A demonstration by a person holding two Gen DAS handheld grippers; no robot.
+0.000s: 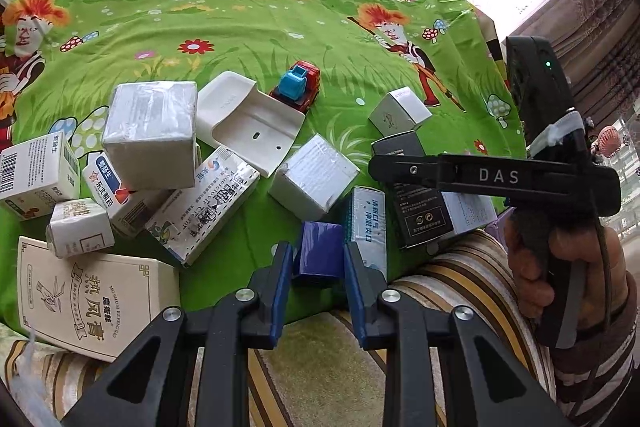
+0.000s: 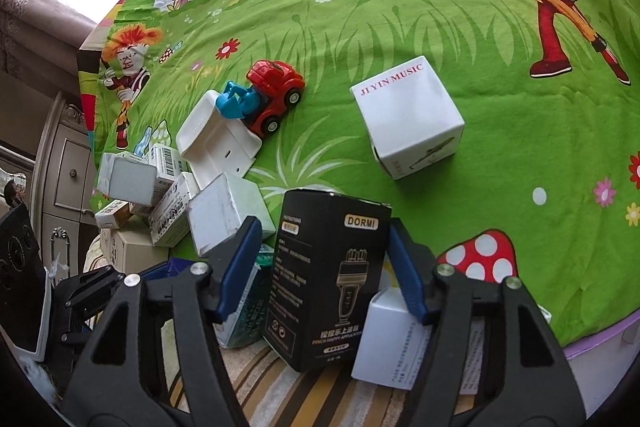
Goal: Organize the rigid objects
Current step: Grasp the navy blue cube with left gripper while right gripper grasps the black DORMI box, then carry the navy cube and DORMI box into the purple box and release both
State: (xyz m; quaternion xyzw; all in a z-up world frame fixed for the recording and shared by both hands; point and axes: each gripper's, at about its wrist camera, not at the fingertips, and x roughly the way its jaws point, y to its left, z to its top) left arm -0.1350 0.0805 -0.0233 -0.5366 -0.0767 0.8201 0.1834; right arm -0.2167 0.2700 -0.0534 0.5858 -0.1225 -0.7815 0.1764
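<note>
Green cartoon bedsheet (image 2: pixel 440 27), near edge: black box (image 2: pixel 328 279) stands upright between my right gripper (image 2: pixel 320 267) pads, not yet pinched; left gripper (image 1: pixel 318 259) pinches purple box (image 1: pixel 320 251).

Left gripper (image 1: pixel 318 267) clamped on a purple box (image 1: pixel 320 251) at the green cloth's (image 1: pixel 260 27) near edge. Right gripper (image 1: pixel 400 167) reaches over a black box (image 1: pixel 424 207). Toy car (image 1: pixel 298 87) lies beyond.

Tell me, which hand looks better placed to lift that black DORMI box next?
The right. Its tool already straddles the black DORMI box, blue pads at both sides. The left tool is busy, shut on a small purple box.
</note>
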